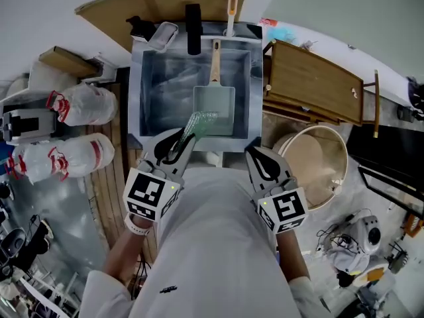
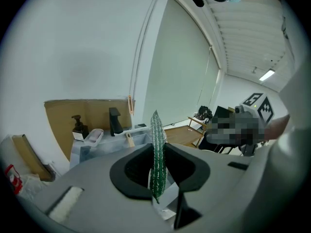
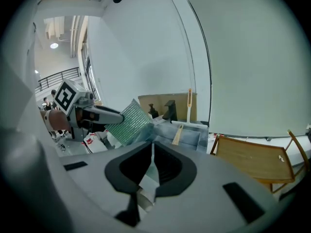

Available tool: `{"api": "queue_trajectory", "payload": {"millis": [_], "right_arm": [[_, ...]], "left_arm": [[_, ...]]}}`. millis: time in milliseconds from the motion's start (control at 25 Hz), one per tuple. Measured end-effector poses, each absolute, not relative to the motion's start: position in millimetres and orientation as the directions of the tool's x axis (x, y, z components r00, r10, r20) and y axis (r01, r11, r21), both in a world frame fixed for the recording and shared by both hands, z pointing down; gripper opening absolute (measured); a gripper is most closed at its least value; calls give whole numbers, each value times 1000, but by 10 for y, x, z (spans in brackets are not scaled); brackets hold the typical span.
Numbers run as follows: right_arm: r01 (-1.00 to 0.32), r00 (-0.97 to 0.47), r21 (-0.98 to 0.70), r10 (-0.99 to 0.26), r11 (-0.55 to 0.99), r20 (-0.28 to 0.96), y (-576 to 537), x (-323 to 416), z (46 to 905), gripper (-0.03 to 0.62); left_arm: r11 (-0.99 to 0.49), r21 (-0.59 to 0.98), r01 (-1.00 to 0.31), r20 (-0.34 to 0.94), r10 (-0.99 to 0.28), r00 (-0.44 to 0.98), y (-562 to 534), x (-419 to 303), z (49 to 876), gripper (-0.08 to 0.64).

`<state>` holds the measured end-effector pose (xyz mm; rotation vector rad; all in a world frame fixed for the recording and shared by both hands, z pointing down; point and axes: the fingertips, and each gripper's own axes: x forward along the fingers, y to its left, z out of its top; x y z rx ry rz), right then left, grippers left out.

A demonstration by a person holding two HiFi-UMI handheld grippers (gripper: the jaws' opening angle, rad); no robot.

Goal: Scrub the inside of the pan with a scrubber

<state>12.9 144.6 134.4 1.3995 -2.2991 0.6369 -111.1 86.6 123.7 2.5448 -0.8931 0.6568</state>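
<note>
Head view: scrubber (image 1: 199, 122) held above pan (image 1: 214, 108) in sink (image 1: 158, 78).

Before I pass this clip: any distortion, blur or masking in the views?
Head view: edges bend strongly, pan is sharp. Left gripper view: dark round vignette, mosaic patch at right, scrubber crisp. Right gripper view: same vignette, evenly lit, no glare.

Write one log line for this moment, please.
left gripper: shut on scrubber | right gripper: shut, empty | pan: in sink | scrubber: held over pan's near edge
</note>
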Motion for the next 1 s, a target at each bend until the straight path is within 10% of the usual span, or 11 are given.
{"api": "queue_trajectory", "payload": {"millis": [1000], "right_arm": [[-840,-514,-226,-591,493,622,621,177,2207,17]], "left_arm": [[-821,30,-570,654,-415,632,-118,-789,2196,80]]}}
